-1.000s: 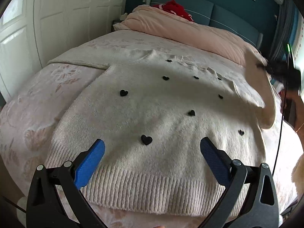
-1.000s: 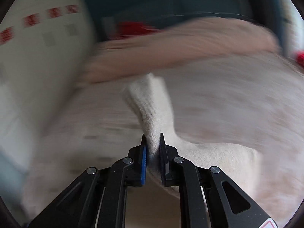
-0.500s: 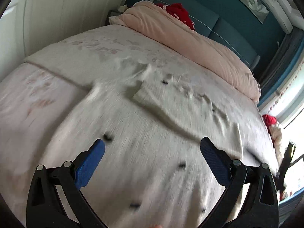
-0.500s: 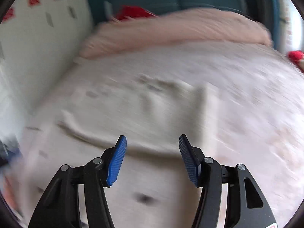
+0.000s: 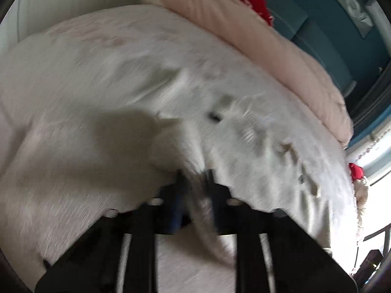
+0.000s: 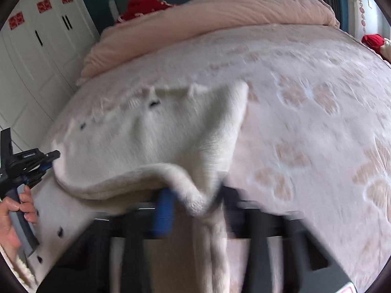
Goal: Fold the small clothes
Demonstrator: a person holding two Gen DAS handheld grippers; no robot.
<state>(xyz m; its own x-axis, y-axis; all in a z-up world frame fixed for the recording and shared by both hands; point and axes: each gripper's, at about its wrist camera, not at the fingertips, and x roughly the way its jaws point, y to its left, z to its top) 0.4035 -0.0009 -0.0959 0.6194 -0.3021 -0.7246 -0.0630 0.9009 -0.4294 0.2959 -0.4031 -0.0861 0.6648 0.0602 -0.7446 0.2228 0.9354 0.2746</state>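
Both grippers, left (image 5: 194,178) and right (image 6: 195,202), have jaws pinched narrow on the sweater (image 6: 151,141), its near edge lifted off the bed (image 6: 317,112), and uneven pulls or fuzzy knit slipping free could skew this fold.

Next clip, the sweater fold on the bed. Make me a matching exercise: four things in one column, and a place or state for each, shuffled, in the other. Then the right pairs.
Things
1. cream sweater
2. left tongs
3. pink duvet
4. white wardrobe

Places or states
A. bunched along the head of the bed
B. lifted at its near edge
C. standing beside the bed, doors closed
D. closed on fabric

Pairs: 1-B, 2-D, 3-A, 4-C
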